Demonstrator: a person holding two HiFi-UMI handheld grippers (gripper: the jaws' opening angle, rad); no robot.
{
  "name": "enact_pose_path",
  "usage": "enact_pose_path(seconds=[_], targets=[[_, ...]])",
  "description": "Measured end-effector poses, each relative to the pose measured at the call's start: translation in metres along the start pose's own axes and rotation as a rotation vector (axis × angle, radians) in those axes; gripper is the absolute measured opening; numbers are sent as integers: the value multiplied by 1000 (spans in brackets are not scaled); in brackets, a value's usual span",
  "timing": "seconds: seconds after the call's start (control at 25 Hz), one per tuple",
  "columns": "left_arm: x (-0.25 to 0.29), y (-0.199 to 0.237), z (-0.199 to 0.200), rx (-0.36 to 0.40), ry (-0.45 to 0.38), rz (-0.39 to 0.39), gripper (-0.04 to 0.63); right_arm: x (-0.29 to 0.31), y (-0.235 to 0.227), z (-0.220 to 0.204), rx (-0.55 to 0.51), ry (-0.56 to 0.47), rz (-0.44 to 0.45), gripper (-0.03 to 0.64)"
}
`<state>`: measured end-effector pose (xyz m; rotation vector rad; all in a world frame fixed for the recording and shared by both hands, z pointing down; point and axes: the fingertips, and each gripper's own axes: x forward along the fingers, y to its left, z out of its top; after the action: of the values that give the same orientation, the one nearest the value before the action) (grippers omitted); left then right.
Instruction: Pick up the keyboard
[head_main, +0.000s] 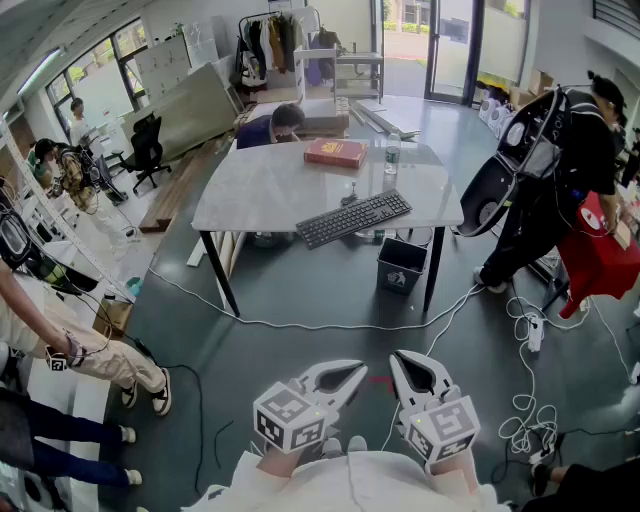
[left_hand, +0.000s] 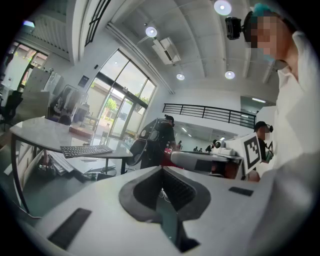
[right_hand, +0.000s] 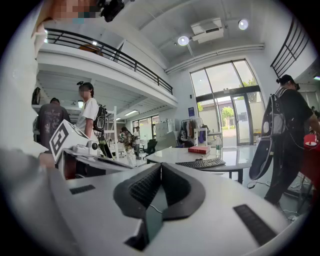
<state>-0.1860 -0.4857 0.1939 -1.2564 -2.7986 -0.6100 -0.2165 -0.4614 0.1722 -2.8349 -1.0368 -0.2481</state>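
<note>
Left gripper (head_main: 338, 380) and right gripper (head_main: 417, 377) both closed tight on nothing, held side by side, well apart from the grey bench (head_main: 265, 190). Black keyboard (head_main: 354, 218) at the bench's near edge, toward the right corner; red book (head_main: 336, 152) and bottle (head_main: 392, 155) by the far edge.

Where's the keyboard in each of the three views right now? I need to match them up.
Head view: the keyboard is upper centre, at the near edge of the table.
Left gripper view: left of centre, on the tabletop.
Right gripper view: right of centre, on the tabletop.
Shared landmark: the red book, on the same table beyond the keyboard.
</note>
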Motion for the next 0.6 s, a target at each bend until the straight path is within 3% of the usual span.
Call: enact_pose_path(seconds=[0.28,0.6], targets=[[10,3,7,-24,-16,-20,14,10,0,1,6,4,11,31],[12,15,11,-39,-25,16,14,18,1,6,34,-9,26,32]])
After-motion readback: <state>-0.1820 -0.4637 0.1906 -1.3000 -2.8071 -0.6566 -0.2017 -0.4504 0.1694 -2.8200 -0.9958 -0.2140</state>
